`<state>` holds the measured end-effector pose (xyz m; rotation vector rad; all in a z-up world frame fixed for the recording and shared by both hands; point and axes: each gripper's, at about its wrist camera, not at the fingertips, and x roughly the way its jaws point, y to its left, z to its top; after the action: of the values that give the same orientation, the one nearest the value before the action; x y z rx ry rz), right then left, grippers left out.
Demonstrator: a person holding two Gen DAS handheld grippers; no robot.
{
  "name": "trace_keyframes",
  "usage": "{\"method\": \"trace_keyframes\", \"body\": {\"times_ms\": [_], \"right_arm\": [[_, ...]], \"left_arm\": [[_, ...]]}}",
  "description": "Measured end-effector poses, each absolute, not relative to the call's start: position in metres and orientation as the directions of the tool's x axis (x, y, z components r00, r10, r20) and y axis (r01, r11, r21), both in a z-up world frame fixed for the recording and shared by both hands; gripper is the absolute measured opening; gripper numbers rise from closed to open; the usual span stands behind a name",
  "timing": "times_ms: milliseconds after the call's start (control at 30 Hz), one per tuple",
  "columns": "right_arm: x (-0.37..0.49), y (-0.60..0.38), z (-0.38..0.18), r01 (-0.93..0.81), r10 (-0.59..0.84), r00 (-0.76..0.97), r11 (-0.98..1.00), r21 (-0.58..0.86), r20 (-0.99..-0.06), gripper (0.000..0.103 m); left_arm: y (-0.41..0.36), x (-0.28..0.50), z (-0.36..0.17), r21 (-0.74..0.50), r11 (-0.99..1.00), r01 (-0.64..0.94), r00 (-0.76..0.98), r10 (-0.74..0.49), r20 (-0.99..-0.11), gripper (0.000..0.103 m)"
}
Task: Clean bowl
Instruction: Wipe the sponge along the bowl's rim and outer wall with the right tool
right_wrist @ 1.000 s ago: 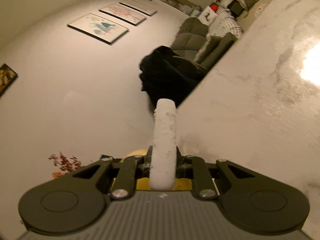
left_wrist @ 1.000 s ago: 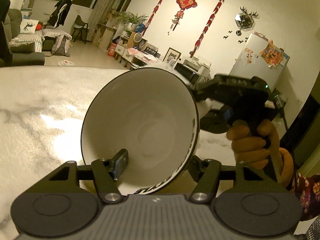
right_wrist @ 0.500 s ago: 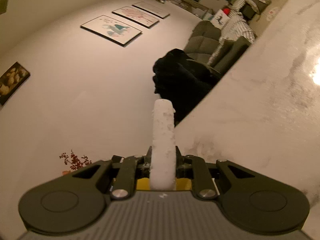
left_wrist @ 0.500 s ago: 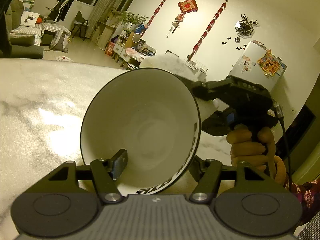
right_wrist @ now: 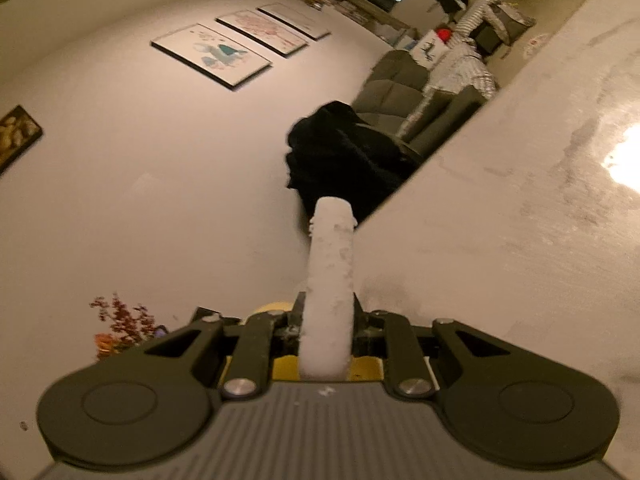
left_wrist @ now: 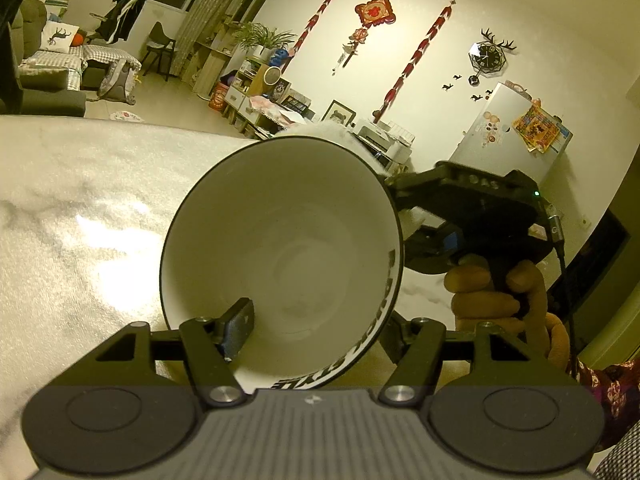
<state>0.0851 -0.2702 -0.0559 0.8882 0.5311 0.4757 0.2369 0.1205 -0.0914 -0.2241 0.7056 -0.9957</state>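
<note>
Here the left tool (left_wrist: 316, 320) pinches the bowl (left_wrist: 280, 256) by its rim at 6 o'clock, one finger inside, tipped above the counter (left_wrist: 80, 208) so the outside is reachable. At 3 o'clock the right tool (left_wrist: 404, 216) clamps a white cloth (right_wrist: 330, 292), probably wiping behind the bowl.

I'm in a home, open living room: grey sofa (left_wrist: 44, 92) with cushions past the marble counter (left_wrist: 80, 208) far edge, fridge (left_wrist: 508, 132) with magnets, deer wall clock (left_wrist: 490, 54), red hanging decorations (left_wrist: 374, 12), potted plant (left_wrist: 260, 38) on shelves, framed pictures (right_wrist: 210, 54) on the wall.
</note>
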Motion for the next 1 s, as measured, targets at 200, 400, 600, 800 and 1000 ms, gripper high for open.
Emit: {"method": "trace_keyframes", "body": {"times_ms": [200, 400, 600, 800, 1000], "right_arm": [[0.087, -0.269, -0.056, -0.163, 0.586, 0.772, 0.556, 0.815, -0.245, 0.019], [0.081, -0.266, -0.048, -0.242, 0.603, 0.776, 0.559, 0.793, -0.188, 0.019], [0.078, -0.266, -0.043, -0.311, 0.641, 0.759, 0.514, 0.799, -0.116, 0.019], [0.075, -0.263, -0.038, -0.347, 0.657, 0.747, 0.516, 0.783, -0.103, 0.019], [0.076, -0.262, -0.037, -0.371, 0.680, 0.728, 0.494, 0.786, -0.084, 0.019]], "left_arm": [[0.120, 0.237, -0.092, -0.482, 0.538, 0.692, 0.341, -0.832, -0.438, 0.067], [0.122, 0.239, -0.093, -0.494, 0.533, 0.687, 0.337, -0.836, -0.433, 0.067], [0.122, 0.240, -0.093, -0.496, 0.532, 0.686, 0.337, -0.837, -0.432, 0.067], [0.117, 0.238, -0.092, -0.499, 0.531, 0.685, 0.336, -0.838, -0.430, 0.068], [0.117, 0.239, -0.093, -0.502, 0.530, 0.683, 0.335, -0.839, -0.428, 0.068]]}}
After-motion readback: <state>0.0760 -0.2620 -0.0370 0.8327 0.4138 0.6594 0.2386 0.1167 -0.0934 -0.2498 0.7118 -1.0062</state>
